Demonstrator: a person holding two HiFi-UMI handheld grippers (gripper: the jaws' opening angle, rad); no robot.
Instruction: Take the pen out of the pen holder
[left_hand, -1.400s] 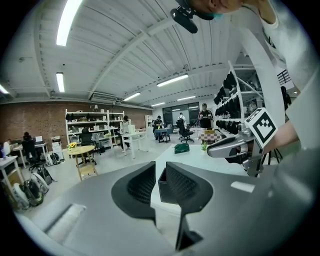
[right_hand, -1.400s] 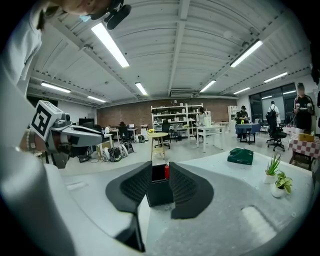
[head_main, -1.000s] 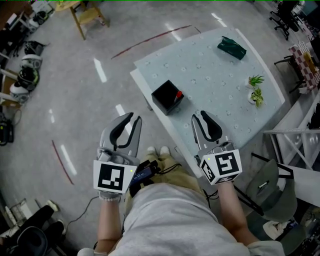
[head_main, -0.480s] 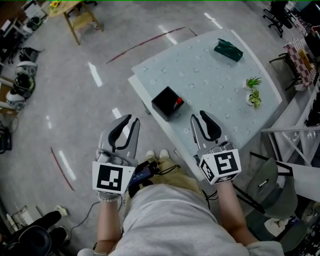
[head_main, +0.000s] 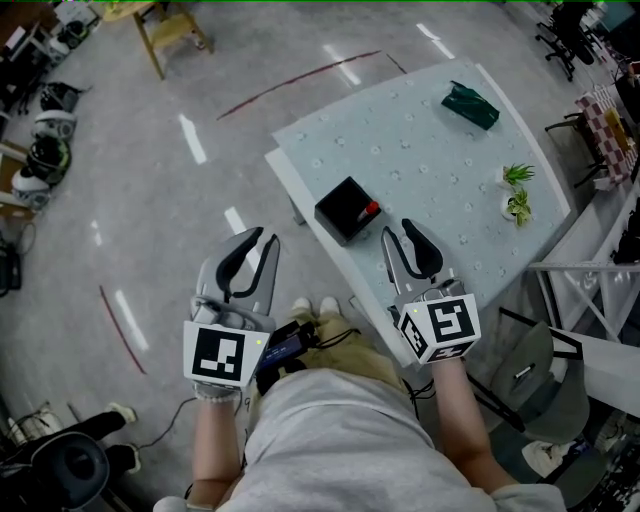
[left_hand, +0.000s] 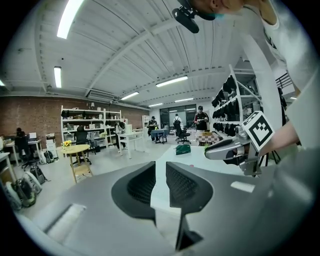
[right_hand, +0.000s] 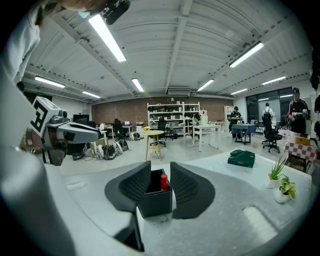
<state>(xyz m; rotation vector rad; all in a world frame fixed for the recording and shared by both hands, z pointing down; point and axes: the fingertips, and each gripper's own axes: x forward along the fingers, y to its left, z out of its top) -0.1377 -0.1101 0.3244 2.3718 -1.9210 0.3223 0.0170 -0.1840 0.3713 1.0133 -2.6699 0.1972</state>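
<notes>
The red-capped pen (head_main: 371, 209) stands in the black pen holder (head_main: 343, 212) by the table's (head_main: 440, 150) near edge, just ahead of the right gripper (head_main: 398, 232). That gripper's jaws have just been opening wider, with nothing between them. The left gripper (head_main: 266, 237) is parted and empty, beyond the table's edge.

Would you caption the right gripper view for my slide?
Hand-held gripper, empty jaws just opened wider, faces pen holder with red pen.
</notes>
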